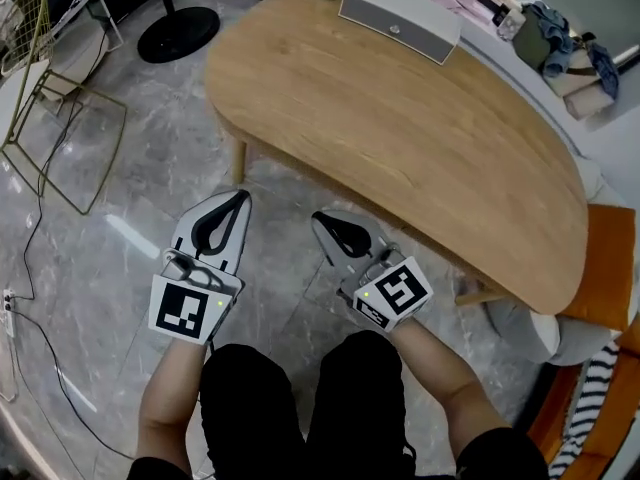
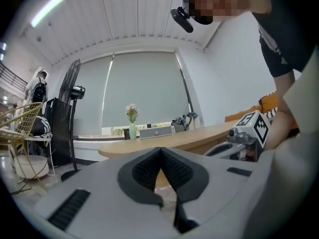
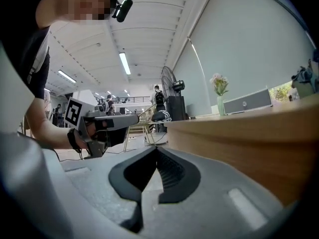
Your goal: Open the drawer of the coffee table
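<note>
Held level, left gripper (image 1: pixel 240 197) beside right gripper (image 1: pixel 319 218).

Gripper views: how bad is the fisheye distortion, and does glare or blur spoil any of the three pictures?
Head view: sharp and evenly lit, one pale glare streak on the floor near the coffee table. Left gripper view: strong fisheye, black corners, ceiling lines bowed, bright blind not washed out. Right gripper view: same fisheye and dark rim; the close table edge looks soft.
</note>
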A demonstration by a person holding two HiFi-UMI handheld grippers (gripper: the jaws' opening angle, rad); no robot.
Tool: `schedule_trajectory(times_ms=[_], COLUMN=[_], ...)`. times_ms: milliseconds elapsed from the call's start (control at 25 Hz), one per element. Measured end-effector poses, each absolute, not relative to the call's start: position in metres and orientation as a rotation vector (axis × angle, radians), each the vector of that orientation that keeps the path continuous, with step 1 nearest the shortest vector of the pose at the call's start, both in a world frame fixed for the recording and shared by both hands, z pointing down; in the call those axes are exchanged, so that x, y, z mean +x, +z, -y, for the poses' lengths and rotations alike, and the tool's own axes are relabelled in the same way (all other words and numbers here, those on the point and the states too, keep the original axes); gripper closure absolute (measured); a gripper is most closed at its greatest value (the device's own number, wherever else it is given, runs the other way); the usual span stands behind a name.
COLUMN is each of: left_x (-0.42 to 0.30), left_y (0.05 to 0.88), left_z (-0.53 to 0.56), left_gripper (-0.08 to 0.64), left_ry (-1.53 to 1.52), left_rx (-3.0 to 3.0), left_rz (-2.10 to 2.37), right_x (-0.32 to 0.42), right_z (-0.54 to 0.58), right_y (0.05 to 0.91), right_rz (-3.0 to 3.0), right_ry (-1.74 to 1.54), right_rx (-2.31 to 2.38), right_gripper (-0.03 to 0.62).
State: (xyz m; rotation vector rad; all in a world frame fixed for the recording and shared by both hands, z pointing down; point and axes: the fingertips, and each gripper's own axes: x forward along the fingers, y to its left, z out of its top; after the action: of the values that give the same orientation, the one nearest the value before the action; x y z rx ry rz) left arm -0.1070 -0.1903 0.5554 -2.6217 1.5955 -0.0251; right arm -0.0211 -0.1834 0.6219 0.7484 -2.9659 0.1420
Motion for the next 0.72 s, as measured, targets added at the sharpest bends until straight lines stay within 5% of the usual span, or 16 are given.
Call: schedule_trajectory(times_ms=[720], left_x=[-0.099], left_y=[0.599], left_z=[0.180], left_gripper=[0.552], left_ry=[0.010], left_rx=[-2.669], left_rz=[-1.548], right_x=[-0.013], right_z=[0.198], right_y=[0.672], right_rz=[2.892], right_ry=[0.055], right_rx=[0.923], right_gripper=[0.588])
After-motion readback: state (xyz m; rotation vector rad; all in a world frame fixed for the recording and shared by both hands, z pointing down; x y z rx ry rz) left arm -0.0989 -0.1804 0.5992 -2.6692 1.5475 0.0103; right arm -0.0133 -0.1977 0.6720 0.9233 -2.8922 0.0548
